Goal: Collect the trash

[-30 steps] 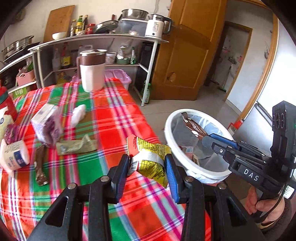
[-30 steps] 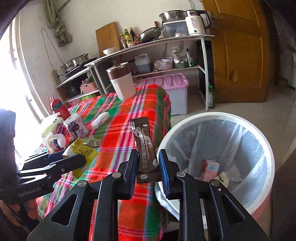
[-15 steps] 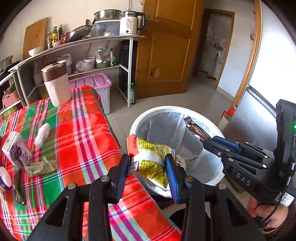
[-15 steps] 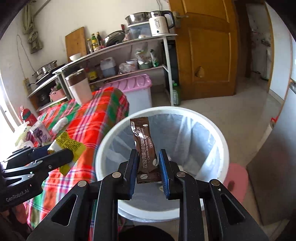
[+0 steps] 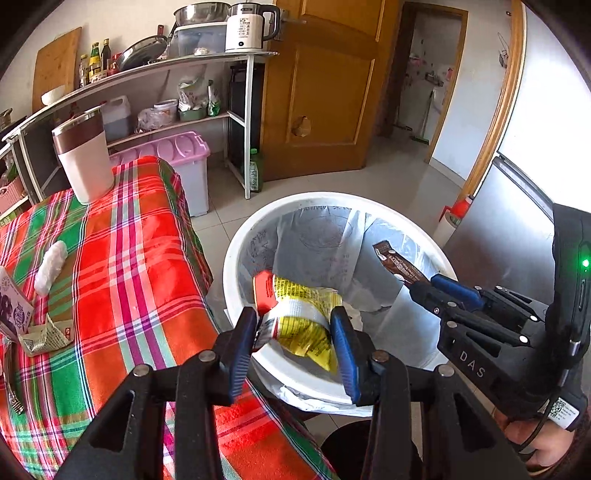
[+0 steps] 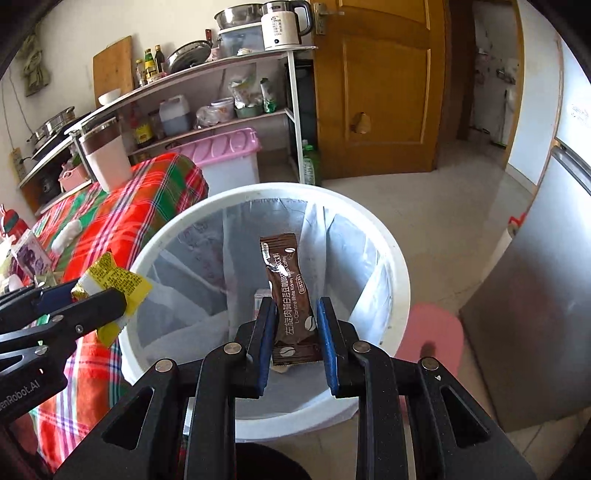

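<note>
On my left wrist view, my left gripper (image 5: 297,341) is clamped on a crumpled yellow wrapper (image 5: 301,314), held over the near rim of the white bin (image 5: 236,251) beside the table (image 5: 122,266).

On my right wrist view, my right gripper (image 6: 295,338) pinches a brown sachet (image 6: 290,295) upright above the bin's (image 6: 399,280) lined opening.

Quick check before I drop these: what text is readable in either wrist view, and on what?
"DAS": side of the right gripper.
"enRobot.AI", first letter cut off: side of the left gripper.
"L-Carnitine White Kidney Bean Coffee", roughly, beside Chinese characters: brown coffee sachet.
"55", partly: white electric kettle.
Yellow crumpled wrapper, purple carton: print too blurred.
</note>
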Demonstrator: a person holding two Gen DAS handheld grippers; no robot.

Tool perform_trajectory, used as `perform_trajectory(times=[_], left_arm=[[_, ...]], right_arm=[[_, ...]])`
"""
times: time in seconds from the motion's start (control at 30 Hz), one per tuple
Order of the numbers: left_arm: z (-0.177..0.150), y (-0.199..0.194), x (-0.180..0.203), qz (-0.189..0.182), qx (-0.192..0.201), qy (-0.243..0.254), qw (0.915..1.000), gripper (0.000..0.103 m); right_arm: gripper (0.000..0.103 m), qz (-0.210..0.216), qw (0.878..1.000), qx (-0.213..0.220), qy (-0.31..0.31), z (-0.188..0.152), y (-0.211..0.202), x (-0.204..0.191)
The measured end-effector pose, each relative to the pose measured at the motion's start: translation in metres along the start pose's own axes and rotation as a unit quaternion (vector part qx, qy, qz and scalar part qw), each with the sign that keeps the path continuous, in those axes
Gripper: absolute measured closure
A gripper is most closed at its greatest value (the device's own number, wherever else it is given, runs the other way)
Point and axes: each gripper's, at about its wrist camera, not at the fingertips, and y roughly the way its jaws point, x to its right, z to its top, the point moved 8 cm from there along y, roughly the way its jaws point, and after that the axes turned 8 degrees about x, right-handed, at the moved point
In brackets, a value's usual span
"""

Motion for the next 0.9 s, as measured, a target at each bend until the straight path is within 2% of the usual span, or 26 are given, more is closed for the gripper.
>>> perform_trajectory(times=[0.17,0.27,0.67,0.9], left_arm=[[-0.002,-0.002,-0.003,-0.001,-0.001,-0.007,1.0000,0.042],[-0.003,-0.004,-0.006,-0.002,-0.003,-0.010,0.9999,0.040],[-0.008,-0.032,-0.032,0.013,0.012,-0.032,0.9993,0.037],[-0.015,-0.054,-0.058,0.032,0.028,-0.054,0.9977,0.037]], right_arm=[[0.077,-0.012,1.000,-0.006,0.000,-0.003,0.001,-0.001],[0.065,-0.013,1.000,-0.007,-0.007,-0.003,0.001,-0.003],[0.064,0.004,1.000,0.013,-0.010,0.002,-0.016,-0.029],[0.064,0.034,0.999,0.029,-0.018,0.005,-0.028,-0.059]])
